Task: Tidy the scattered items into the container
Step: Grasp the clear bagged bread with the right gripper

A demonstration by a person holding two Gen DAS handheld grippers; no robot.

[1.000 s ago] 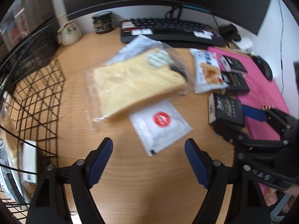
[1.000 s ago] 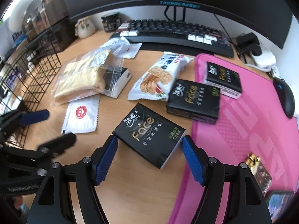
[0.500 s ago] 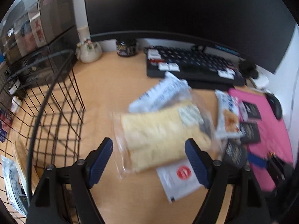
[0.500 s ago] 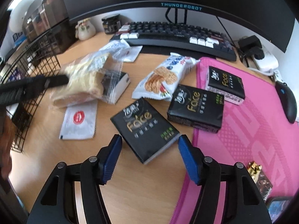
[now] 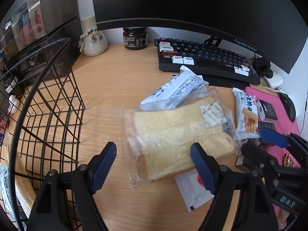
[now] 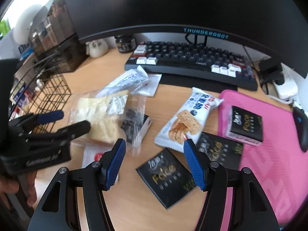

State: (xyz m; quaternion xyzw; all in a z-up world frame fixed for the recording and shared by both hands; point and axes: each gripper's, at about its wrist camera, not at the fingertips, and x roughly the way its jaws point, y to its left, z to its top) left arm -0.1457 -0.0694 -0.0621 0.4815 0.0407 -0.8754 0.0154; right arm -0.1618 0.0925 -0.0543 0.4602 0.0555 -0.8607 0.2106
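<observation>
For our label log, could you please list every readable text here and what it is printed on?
"THUNDEROBOT": monitor bezel.
"Face": black tissue pack and boxed pack on pink mat.
Chinese print on cracker packet, jar label, bread bag sticker: unreadable.

The left gripper (image 5: 154, 165), its blue-padded jaws wide apart, now points at the clear plastic bag of yellow bread slices (image 5: 181, 132) instead of the white sachet with a red circle (image 5: 194, 189), which now sits under its right finger. The black wire basket (image 5: 48, 115) now fills more of its left side. The right gripper (image 6: 155, 163), also spread wide, now sits farther back from the nearest black tissue pack with gold lettering (image 6: 166, 176).
</observation>
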